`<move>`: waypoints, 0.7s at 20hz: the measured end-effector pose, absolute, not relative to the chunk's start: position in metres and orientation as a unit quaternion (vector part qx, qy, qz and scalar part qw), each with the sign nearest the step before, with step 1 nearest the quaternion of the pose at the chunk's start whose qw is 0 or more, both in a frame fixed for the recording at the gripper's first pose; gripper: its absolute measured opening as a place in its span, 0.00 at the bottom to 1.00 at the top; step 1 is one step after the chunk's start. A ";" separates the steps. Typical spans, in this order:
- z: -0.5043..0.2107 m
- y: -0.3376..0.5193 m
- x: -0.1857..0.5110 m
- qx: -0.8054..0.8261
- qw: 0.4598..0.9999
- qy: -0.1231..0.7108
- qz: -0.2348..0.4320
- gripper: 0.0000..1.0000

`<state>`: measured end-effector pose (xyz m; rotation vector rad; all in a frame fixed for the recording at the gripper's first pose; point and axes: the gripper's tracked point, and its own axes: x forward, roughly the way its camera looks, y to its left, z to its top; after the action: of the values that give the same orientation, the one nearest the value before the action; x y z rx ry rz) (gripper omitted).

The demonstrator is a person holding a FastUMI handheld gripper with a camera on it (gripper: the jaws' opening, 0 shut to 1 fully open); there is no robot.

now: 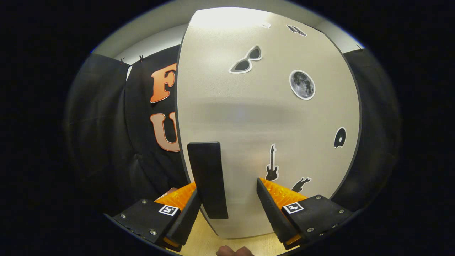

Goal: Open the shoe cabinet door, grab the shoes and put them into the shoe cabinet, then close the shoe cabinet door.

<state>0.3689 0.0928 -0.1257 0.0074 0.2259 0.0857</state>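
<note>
The shoe cabinet door (270, 117) is a pale, off-white panel with a thin dark edge, standing upright and seen face-on. A black upright handle (208, 179) is fixed near its lower left edge. Stickers dot the door: sunglasses (246, 59) up high, a moon (302, 84) to their lower right, a guitar (272, 168) low down beside the handle, and a small dark disc (340, 138) near the right edge.

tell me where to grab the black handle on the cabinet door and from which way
Grip the handle, a tall flat black bar standing upright near the left edge of the cabinet door, at about mid-height across its narrow width. Come straight at the door face. The hand-held gripper is open; the handle sits just inside its left finger, so shifting left would probably centre it.
</note>
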 end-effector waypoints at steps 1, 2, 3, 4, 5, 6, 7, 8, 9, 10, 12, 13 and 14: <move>-0.126 0.093 0.369 0.005 0.993 0.115 0.041 0.91; -0.126 0.093 0.370 0.003 0.993 0.114 0.037 0.91; -0.126 0.092 0.371 -0.002 0.993 0.114 0.034 0.91; -0.127 0.092 0.372 -0.008 0.993 0.114 0.030 0.91; -0.127 0.091 0.373 -0.012 0.993 0.114 0.025 0.92; -0.126 0.092 0.374 -0.012 0.993 0.113 0.020 0.92; -0.127 0.092 0.375 -0.012 0.993 0.114 0.016 0.92; -0.127 0.092 0.376 -0.011 0.993 0.114 0.013 0.91; -0.126 0.093 0.375 -0.009 0.993 0.114 0.011 0.91; -0.128 0.094 0.376 -0.009 0.993 0.114 0.010 0.92; -0.129 0.093 0.376 -0.006 0.993 0.116 0.009 0.92; -0.133 0.093 0.374 -0.001 0.992 0.126 0.008 0.92; -0.136 0.093 0.372 0.008 0.991 0.135 0.008 0.92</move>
<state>0.3718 0.0929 -0.1357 0.0163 0.2704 0.0157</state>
